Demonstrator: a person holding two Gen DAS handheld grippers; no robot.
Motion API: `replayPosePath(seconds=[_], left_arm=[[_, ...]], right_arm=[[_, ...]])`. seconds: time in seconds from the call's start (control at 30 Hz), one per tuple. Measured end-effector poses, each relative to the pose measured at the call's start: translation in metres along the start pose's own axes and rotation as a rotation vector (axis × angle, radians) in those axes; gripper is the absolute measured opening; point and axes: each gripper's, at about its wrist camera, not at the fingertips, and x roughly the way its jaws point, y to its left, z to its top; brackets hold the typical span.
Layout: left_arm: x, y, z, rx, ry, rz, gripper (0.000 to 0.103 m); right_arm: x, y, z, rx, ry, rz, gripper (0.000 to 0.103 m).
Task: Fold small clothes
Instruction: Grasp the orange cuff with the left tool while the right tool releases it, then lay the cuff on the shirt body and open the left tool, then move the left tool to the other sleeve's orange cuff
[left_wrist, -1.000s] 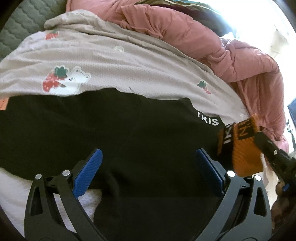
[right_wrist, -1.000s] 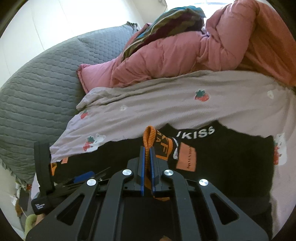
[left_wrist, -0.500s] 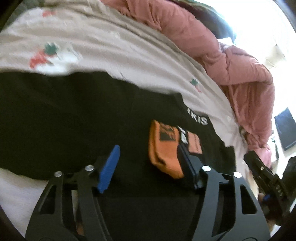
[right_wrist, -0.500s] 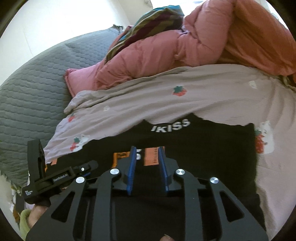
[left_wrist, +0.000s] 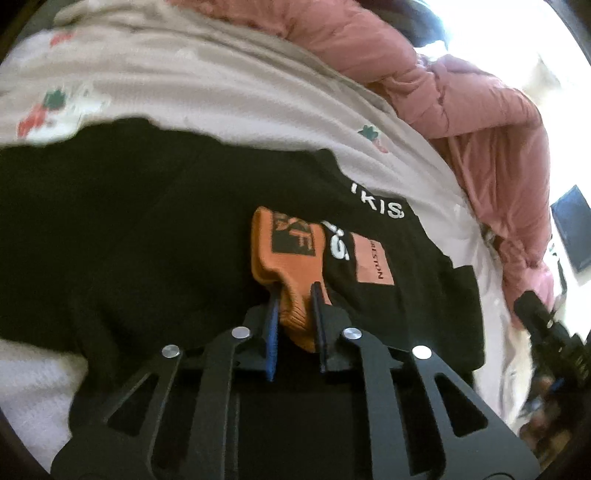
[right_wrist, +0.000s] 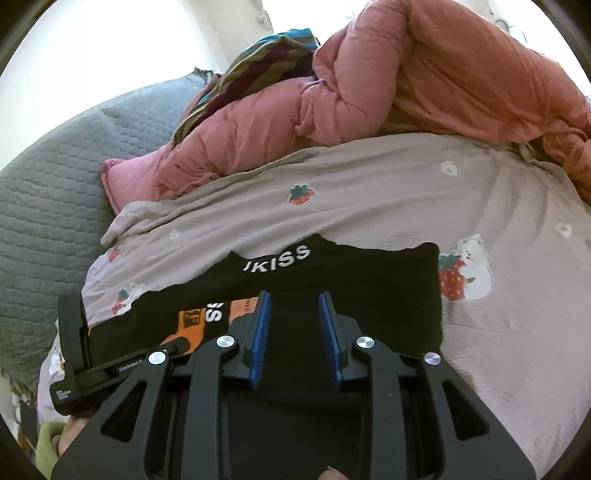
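Observation:
A black garment (left_wrist: 129, 229) with white lettering lies spread on a strawberry-print sheet (left_wrist: 221, 92). Its orange ribbed cuff (left_wrist: 288, 258) is folded onto the black cloth. My left gripper (left_wrist: 294, 291) is shut on the cuff's end. In the right wrist view the garment (right_wrist: 369, 280) lies under my right gripper (right_wrist: 293, 299), which is open and empty above the black cloth. The orange cuff (right_wrist: 190, 325) and the left gripper (right_wrist: 74, 354) show at its left.
A pink duvet (right_wrist: 424, 85) is heaped at the back of the bed, with a striped cloth (right_wrist: 266, 55) on it. A grey quilted pillow (right_wrist: 48, 177) lies at the left. A dark screen (left_wrist: 570, 229) stands beyond the bed's right side.
My right gripper let go of the orange cuff, opened and moved right. My left gripper moved in and shut on the cuff, which now lies folded over the black cloth.

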Motion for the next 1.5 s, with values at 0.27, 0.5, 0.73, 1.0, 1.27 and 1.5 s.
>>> replayPosePath(seconds=[0.27, 0.5, 0.73, 1.0, 1.27, 1.5], left_arm=[[-0.056, -0.008, 0.006, 0.104, -0.151, 0.018, 0.004], [-0.060, 0.005, 0.015, 0.092, -0.145, 0.134, 0.009], [-0.071, 0.011, 0.018, 0.096, -0.148, 0.133, 0.029], [-0.021, -0.003, -0.002, 0.200, 0.033, 0.175, 0.041], [-0.007, 0.008, -0.012, 0.210, 0.080, 0.213, 0.051], [-0.024, 0.014, -0.010, 0.188, 0.057, 0.190, 0.062]], right_arm=[[-0.013, -0.016, 0.005, 0.008, -0.035, -0.039, 0.027], [-0.005, -0.021, 0.000, -0.005, 0.007, -0.072, 0.027], [0.020, -0.010, -0.019, -0.084, 0.114, -0.073, 0.029], [0.036, 0.001, -0.034, -0.138, 0.177, -0.066, 0.035], [0.068, -0.022, -0.051, -0.098, 0.332, -0.158, 0.040], [0.053, -0.018, -0.046, -0.083, 0.287, -0.103, 0.045]])
